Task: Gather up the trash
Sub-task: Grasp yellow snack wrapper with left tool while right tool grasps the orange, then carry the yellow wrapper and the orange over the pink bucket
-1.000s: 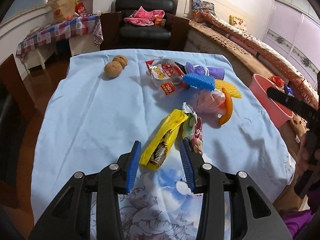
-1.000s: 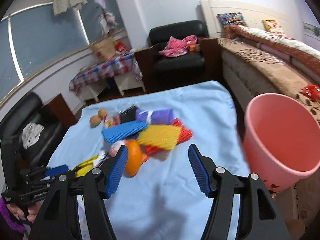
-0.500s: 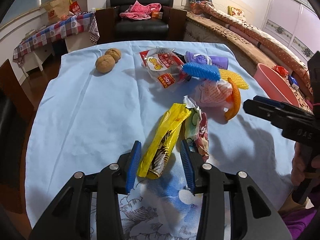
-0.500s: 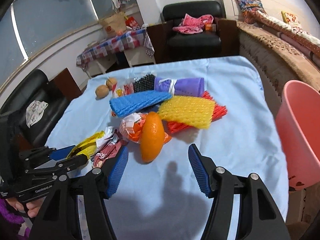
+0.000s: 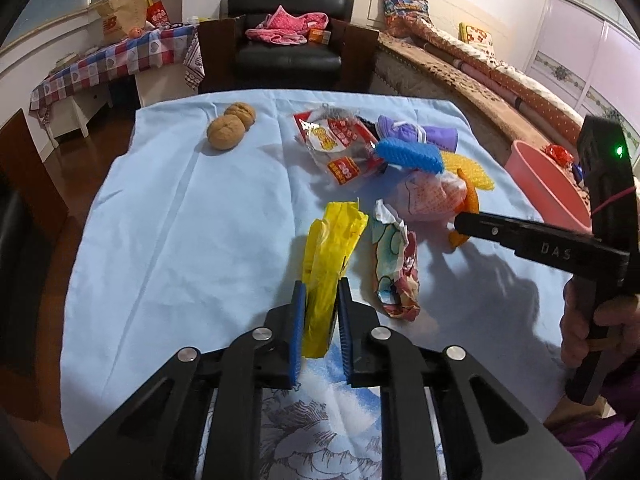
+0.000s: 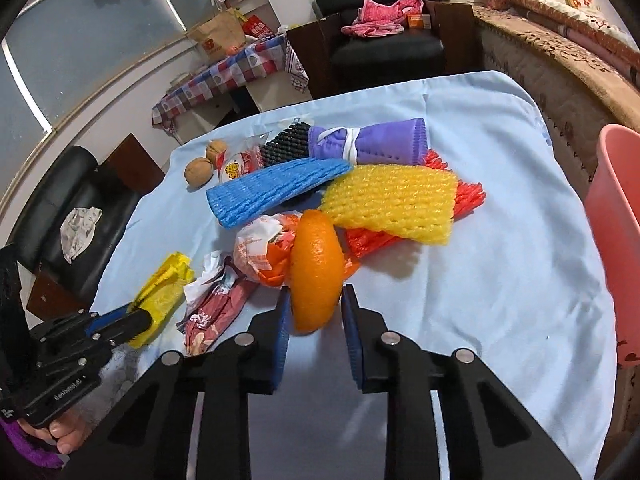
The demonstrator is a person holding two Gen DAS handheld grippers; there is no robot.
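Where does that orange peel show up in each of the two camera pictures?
Left wrist view: orange peel at mid-right, mostly hidden behind the right gripper and a crumpled wrapper.
Right wrist view: orange peel at centre, between the right gripper's blue pads.
Shared landmark: blue foam net.

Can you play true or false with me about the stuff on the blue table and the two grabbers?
1. The left gripper is squeezing the yellow wrapper. True.
2. The right gripper has nothing between its blue pads. False: the orange peel sits between them, and the jaws have just closed in on it.
3. Two walnuts lie next to each other on the blue tablecloth. True.
4. The pink bucket stands in the middle of the table. False: it is off the table's edge, beside it.
5. The purple foam net lies under the orange peel. False: it lies farther back, behind the yellow foam net.
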